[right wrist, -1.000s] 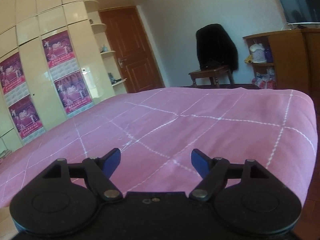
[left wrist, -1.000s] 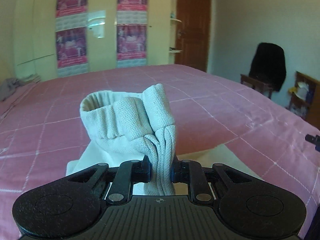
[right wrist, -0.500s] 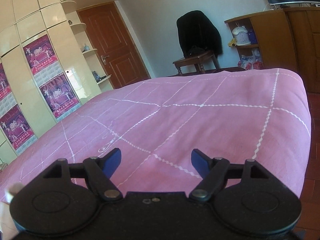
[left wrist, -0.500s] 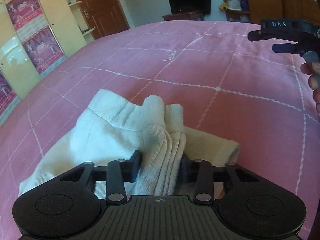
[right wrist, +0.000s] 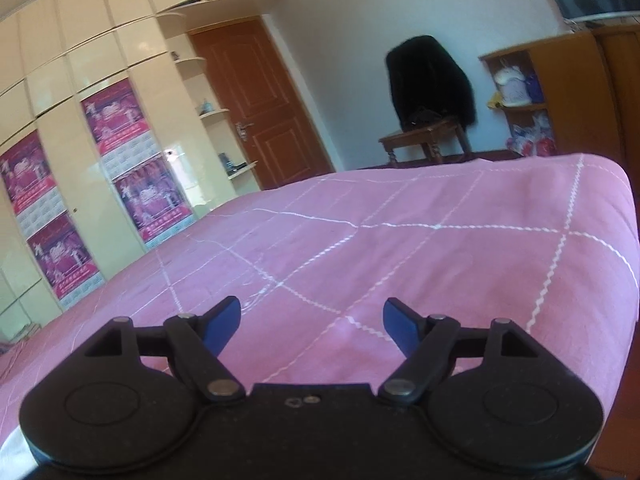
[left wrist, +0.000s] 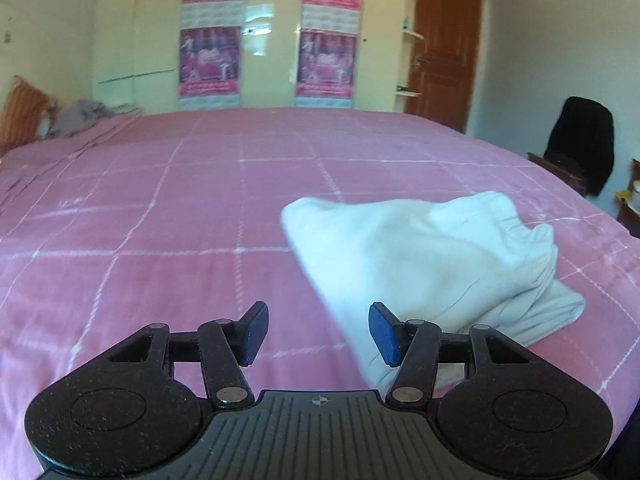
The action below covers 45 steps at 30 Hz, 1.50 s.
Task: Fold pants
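The off-white pants (left wrist: 424,256) lie folded in a bundle on the pink bedspread (left wrist: 160,216), right of centre in the left wrist view, waistband toward the right. My left gripper (left wrist: 318,332) is open and empty, just left of and in front of the bundle; its right fingertip (left wrist: 382,334) is at the bundle's near edge. My right gripper (right wrist: 312,326) is open and empty above the bare bedspread (right wrist: 400,240). The pants do not show in the right wrist view.
A wardrobe with pink posters (left wrist: 208,60) and a brown door (left wrist: 444,44) stand beyond the bed. A chair with a black garment (right wrist: 428,96) and a wooden shelf unit (right wrist: 560,88) stand past the bed's far corner. Grey clothes (left wrist: 80,118) lie at the bed's far left.
My left gripper has let go of the pants, opened and swung left; the bundle now lies on the bed. My right gripper stayed open and shifted slightly.
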Available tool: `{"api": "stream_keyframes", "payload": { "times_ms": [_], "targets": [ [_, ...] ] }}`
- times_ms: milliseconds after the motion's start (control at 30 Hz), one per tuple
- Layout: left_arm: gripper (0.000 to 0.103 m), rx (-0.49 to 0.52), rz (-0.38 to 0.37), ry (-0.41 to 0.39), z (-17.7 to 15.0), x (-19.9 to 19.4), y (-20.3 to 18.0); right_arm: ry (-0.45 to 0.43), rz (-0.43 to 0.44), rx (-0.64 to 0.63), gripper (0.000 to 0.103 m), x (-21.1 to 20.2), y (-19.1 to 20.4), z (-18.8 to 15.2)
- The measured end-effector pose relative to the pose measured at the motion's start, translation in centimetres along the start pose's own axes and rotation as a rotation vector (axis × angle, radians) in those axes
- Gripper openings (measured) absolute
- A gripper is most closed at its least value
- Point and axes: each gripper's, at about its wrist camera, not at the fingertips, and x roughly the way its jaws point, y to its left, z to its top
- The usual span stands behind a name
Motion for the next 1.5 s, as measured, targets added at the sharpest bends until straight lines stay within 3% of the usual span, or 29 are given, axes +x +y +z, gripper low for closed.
{"api": "stream_keyframes", "payload": {
  "times_ms": [100,233,367,467,533,633,733,767,833,867,900,967,1033,1100,1133,1200,1233,1367,1500],
  "targets": [
    [0.055,-0.012,0.001,0.021,-2.9,-2.3,1.2,0.009,0.035,-0.072,0.079,-0.5,1.7,-0.4],
    [0.055,-0.018,-0.077,0.011,-4.7,-2.3,-1.0,0.029,0.080,-0.133,0.080,-1.5,3.5,-0.9],
    [0.055,-0.039,-0.157,0.013,-4.7,1.0,-3.7,0.244,0.303,-0.042,0.080,-2.3,5.7,-1.9],
    [0.055,0.003,-0.127,0.041,-3.3,4.0,-5.0,0.326,0.407,-0.057,0.082,-3.2,8.9,-3.3],
    [0.056,-0.006,-0.144,0.047,-3.3,4.5,-4.7,0.365,0.437,-0.037,0.084,-2.6,10.7,-3.7],
    [0.056,-0.051,-0.170,0.043,-3.6,4.7,-3.6,0.501,0.443,0.054,0.085,0.1,12.6,-4.5],
    [0.056,-0.060,-0.174,0.045,-3.2,5.4,-3.4,0.580,0.421,0.089,0.083,2.2,14.0,-5.7],
    [0.056,-0.052,-0.165,0.047,-2.7,6.2,-3.5,0.583,0.424,0.073,0.079,2.7,14.6,-5.9],
    [0.054,-0.074,-0.160,0.040,-2.5,6.8,-3.2,0.581,0.425,0.029,0.048,3.2,15.8,-6.2],
    [0.051,-0.077,-0.148,0.020,-2.3,7.1,-3.0,0.598,0.422,0.003,0.023,3.4,16.5,-6.2],
    [0.043,-0.074,-0.130,-0.006,-2.0,7.1,-3.0,0.590,0.452,0.001,0.023,3.0,16.9,-5.8],
    [0.041,-0.105,-0.111,-0.051,-1.9,6.4,-2.6,0.489,0.578,-0.017,0.022,0.3,17.8,-4.1],
    [0.041,-0.128,-0.106,-0.056,-2.1,6.4,-2.3,0.439,0.637,-0.013,0.022,-1.7,18.1,-3.1],
    [0.042,-0.110,-0.095,0.003,-2.8,7.5,-2.7,0.428,0.620,-0.049,0.023,-2.5,17.5,-3.5],
    [0.043,-0.116,-0.098,0.015,-3.2,7.9,-2.8,0.461,0.568,-0.065,0.023,-1.6,16.8,-4.5],
    [0.044,-0.118,-0.093,0.018,-3.3,7.8,-2.9,0.607,0.446,0.000,0.023,1.1,14.6,-7.1],
    [0.045,-0.122,-0.090,0.018,-3.3,7.9,-2.8,0.595,0.472,0.052,0.023,1.0,13.5,-7.5],
    [0.045,-0.114,-0.075,0.021,-3.2,8.3,-3.0,0.580,0.487,0.012,0.030,0.0,14.0,-7.1],
    [0.045,-0.108,-0.069,0.024,-2.9,8.6,-3.1,0.586,0.481,0.064,0.048,0.7,13.5,-6.7]
  ]
}}
